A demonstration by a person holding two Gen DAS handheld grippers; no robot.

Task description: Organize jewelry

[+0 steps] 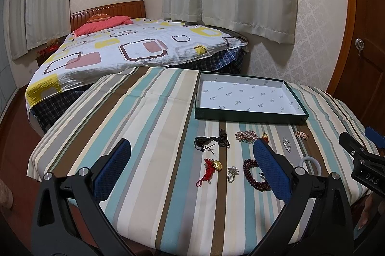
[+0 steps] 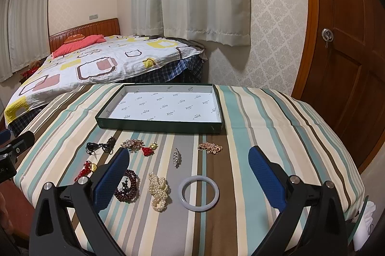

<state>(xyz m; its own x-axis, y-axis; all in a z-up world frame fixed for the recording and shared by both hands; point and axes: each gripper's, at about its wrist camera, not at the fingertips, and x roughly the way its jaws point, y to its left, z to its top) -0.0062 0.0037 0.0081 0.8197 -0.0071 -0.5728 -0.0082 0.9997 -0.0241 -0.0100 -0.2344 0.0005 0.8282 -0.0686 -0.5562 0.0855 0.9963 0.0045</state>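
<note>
A shallow green box [image 1: 250,117] [image 2: 158,125] with a white printed lining lies empty at the table's far side. Jewelry lies loose in front of it: a black cord piece [image 1: 211,141] [image 2: 101,147], a red knot with gold charm [image 1: 209,168] [image 2: 85,169], a ring [image 1: 232,173], dark red beads [image 1: 252,174] [image 2: 131,186], a pearl string [image 2: 158,191], a white bangle [image 2: 199,192] [image 1: 310,163], a crystal brooch [image 2: 177,157] [image 1: 286,144] and pink-gold brooches [image 2: 209,147] [image 1: 246,135]. My left gripper [image 1: 192,159] and right gripper [image 2: 189,167] are open, empty, above the near jewelry.
The table wears a striped cloth [image 2: 264,135] whose edges fall away on all sides. A bed [image 1: 134,46] stands just behind the table. A wooden door [image 2: 349,63] is at the right. The right gripper also shows at the right edge of the left wrist view [image 1: 361,155].
</note>
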